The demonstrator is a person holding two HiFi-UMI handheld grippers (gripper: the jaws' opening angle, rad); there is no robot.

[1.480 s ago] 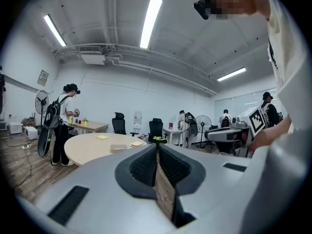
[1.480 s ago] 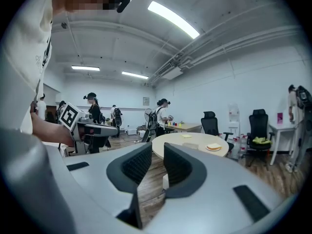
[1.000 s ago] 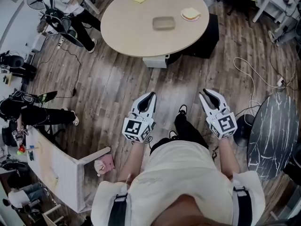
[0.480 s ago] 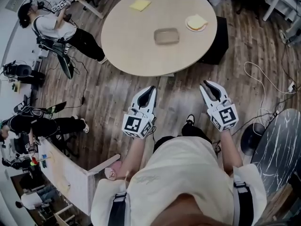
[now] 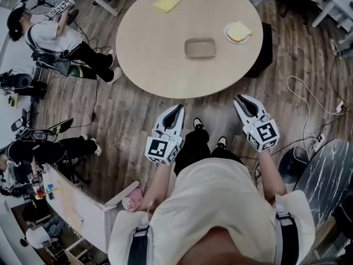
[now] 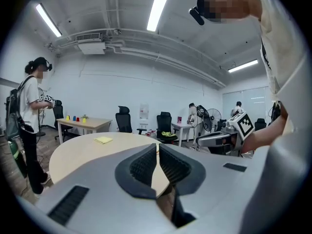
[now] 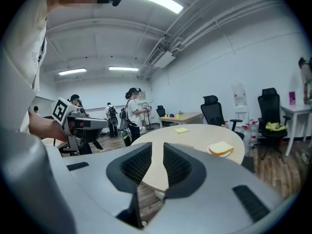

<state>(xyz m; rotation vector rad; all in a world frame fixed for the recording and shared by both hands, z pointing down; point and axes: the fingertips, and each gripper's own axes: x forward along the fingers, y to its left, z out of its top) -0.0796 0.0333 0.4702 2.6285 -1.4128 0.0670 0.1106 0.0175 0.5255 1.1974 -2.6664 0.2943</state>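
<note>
Left tongs [image 5: 176,110] held over wood floor [image 5: 138,115], just short of round worktop [image 5: 149,54] edge. Jaws pressed together, only thin slit, nothing between. Right tongs [image 5: 246,101] level with left, well apart from it, jaws slightly parted, nothing gripped. Both point at worktop, neither touches it. On worktop: grey tray [image 5: 199,48] near middle, plate with bread slice [image 5: 239,33] toward right rim, yellow pad [image 5: 166,4] at far side.
</note>
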